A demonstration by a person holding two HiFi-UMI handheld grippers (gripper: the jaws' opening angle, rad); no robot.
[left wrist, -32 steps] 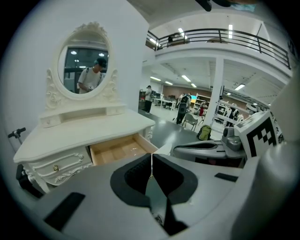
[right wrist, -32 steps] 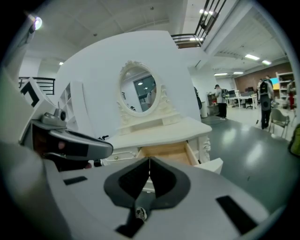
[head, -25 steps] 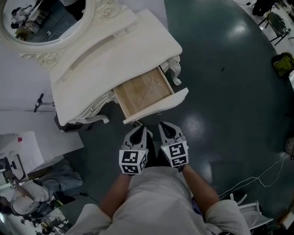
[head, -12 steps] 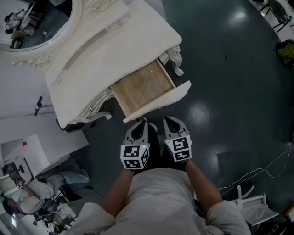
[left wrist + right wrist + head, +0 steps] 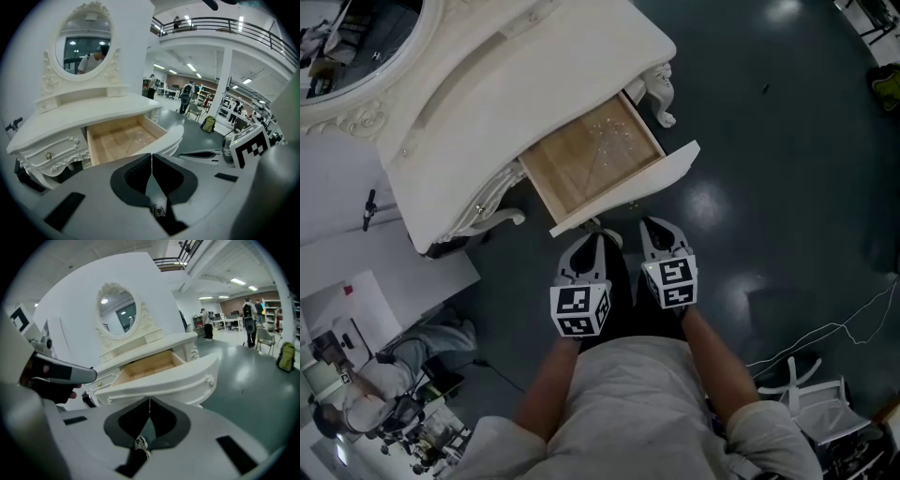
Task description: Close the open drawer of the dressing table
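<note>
The white dressing table (image 5: 534,84) stands at the upper left, its oval mirror (image 5: 347,42) at the corner. Its drawer (image 5: 591,164) is pulled out, showing a bare wooden bottom, with the curved white front (image 5: 628,192) facing me. Both grippers hang side by side just short of that front. My left gripper (image 5: 592,240) is shut and holds nothing; in the left gripper view the pads (image 5: 140,171) meet below the drawer (image 5: 122,140). My right gripper (image 5: 657,225) is also shut and empty, its tips (image 5: 149,400) just under the drawer front (image 5: 164,380).
A smaller shut drawer with a round knob (image 5: 47,156) sits left of the open one. White boards (image 5: 366,291) lie on the floor at the left, by a crouching person (image 5: 366,389). Cables (image 5: 834,333) and a white chair (image 5: 811,389) are at the right.
Both grippers have sunk lower in front of the drawer, staying side by side with jaws shut. The table has shifted upward in the head view. The drawer has not moved.
</note>
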